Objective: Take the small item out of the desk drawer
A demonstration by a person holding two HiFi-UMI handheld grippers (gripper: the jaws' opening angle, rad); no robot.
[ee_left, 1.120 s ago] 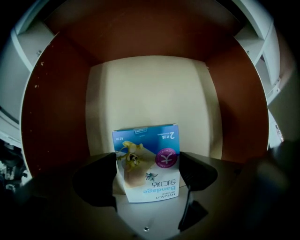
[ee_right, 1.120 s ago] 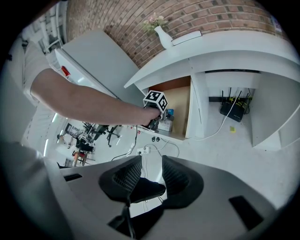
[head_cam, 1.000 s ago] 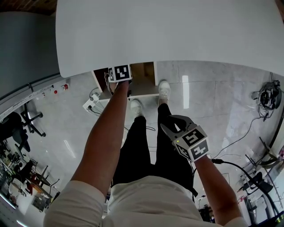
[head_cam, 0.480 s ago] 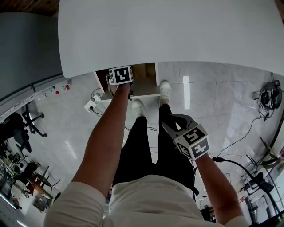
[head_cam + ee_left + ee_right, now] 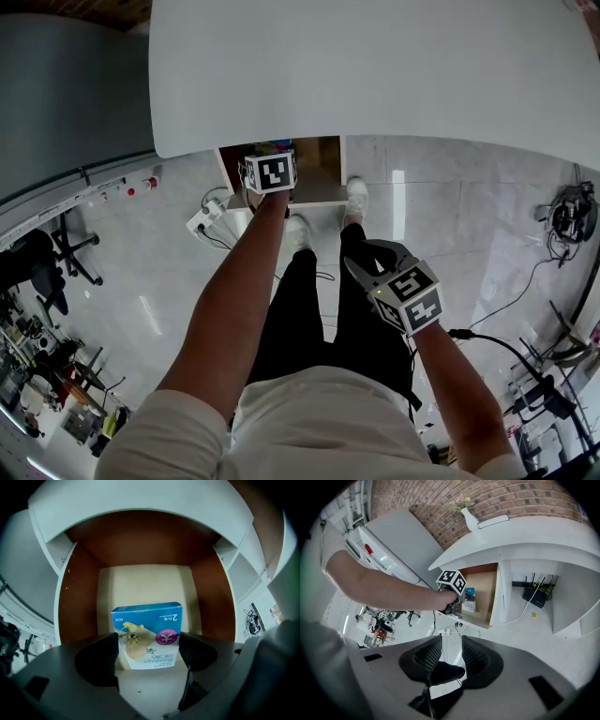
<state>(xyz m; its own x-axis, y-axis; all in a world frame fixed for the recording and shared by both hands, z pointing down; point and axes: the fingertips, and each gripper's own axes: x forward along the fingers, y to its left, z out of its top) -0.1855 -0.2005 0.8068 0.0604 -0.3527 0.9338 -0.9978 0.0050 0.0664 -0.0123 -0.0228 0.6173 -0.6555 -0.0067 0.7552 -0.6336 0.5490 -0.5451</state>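
Probably an office or lab: white desk at twelve o'clock, swivel chairs at nine, cables at three.

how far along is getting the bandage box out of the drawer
Done: the drawer is open and the left gripper is in it. In hand: its jaws appear closed on the sides of the blue bandage box, which is inside the drawer. Left: lift the box out. The right gripper hangs open and empty, away from the desk.
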